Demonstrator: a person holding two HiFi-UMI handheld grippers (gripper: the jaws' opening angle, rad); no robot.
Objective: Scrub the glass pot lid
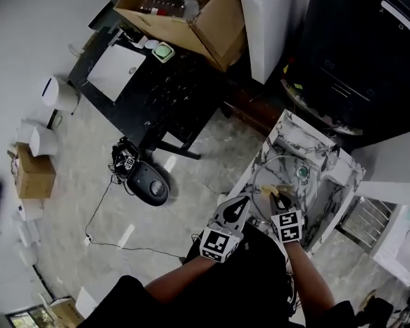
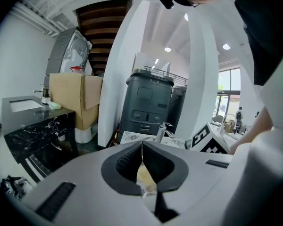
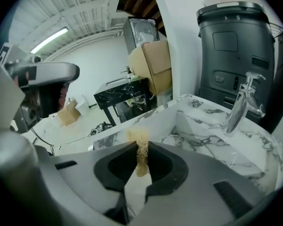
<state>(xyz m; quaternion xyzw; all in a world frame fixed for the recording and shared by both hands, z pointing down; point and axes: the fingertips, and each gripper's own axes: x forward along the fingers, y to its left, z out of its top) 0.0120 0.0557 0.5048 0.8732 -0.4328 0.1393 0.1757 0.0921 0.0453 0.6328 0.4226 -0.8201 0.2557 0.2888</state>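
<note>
Lid lying in sink, pad being held over it.
Left gripper (image 2: 142, 145) is hovering by the sink (image 1: 342, 176) edge, fingers pressed together with nothing seen between them. Lid (image 1: 288, 175) is lying flat in the sink. Being glass, it is probably stiff, fairly heavy, breakable and slick when wet, so steadying it at the rim looks safest. Right gripper (image 3: 141, 147) is pinching a tan fibrous pad (image 3: 141, 158) above the lid; contact unclear.

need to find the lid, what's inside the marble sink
A round glass pot lid sits in the marble sink. The right claw, holding a tan scrubber, covers its near edge.
</note>
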